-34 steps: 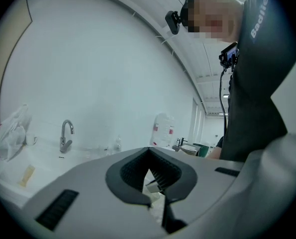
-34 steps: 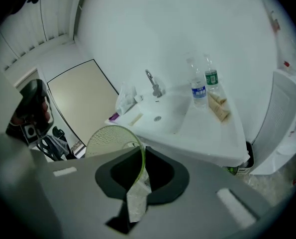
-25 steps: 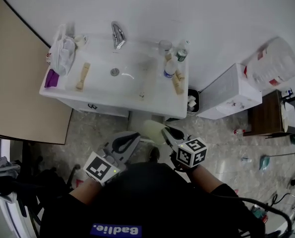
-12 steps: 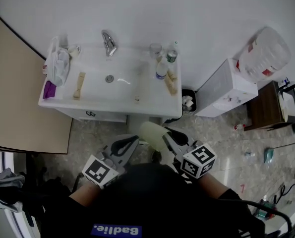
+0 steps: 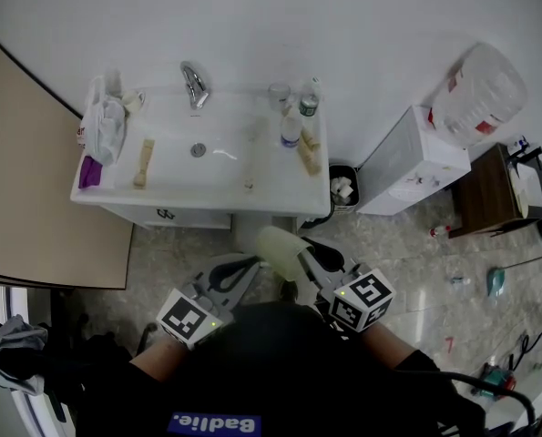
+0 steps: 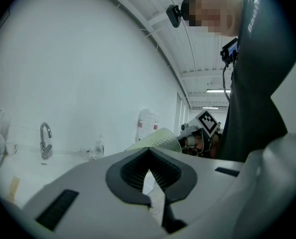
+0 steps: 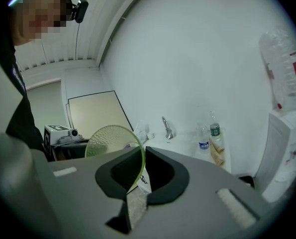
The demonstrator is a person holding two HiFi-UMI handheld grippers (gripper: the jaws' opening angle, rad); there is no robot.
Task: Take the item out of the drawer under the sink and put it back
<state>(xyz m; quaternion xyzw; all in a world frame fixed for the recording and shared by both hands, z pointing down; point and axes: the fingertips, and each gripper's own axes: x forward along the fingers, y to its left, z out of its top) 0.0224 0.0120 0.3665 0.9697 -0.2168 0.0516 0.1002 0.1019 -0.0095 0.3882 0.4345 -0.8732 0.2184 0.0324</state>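
Observation:
A pale green, dimpled plate [image 5: 279, 247] is held edge-on in my right gripper [image 5: 309, 255], which is shut on its rim in front of my body. In the right gripper view the plate [image 7: 111, 140] rises left of the jaws, with its rim pinched between the pads. My left gripper [image 5: 240, 268] hovers beside it, shut with nothing in it. The left gripper view shows the plate [image 6: 155, 139] just beyond that gripper's tips. The white sink [image 5: 198, 167] stands ahead. The cabinet front [image 5: 167, 215] under it looks closed.
A faucet [image 5: 192, 84], bottles [image 5: 291, 127] and a plastic bag [image 5: 103, 121] sit on the sink top. A small bin [image 5: 342, 188], a white cabinet [image 5: 412, 167] bearing a water jug [image 5: 478, 94] and a brown side table [image 5: 498, 198] stand to the right. A beige panel [image 5: 34, 180] is on the left.
The sink has shifted slightly up and left in the head view. Both grippers stay in front of my body, and the right one still has the plate.

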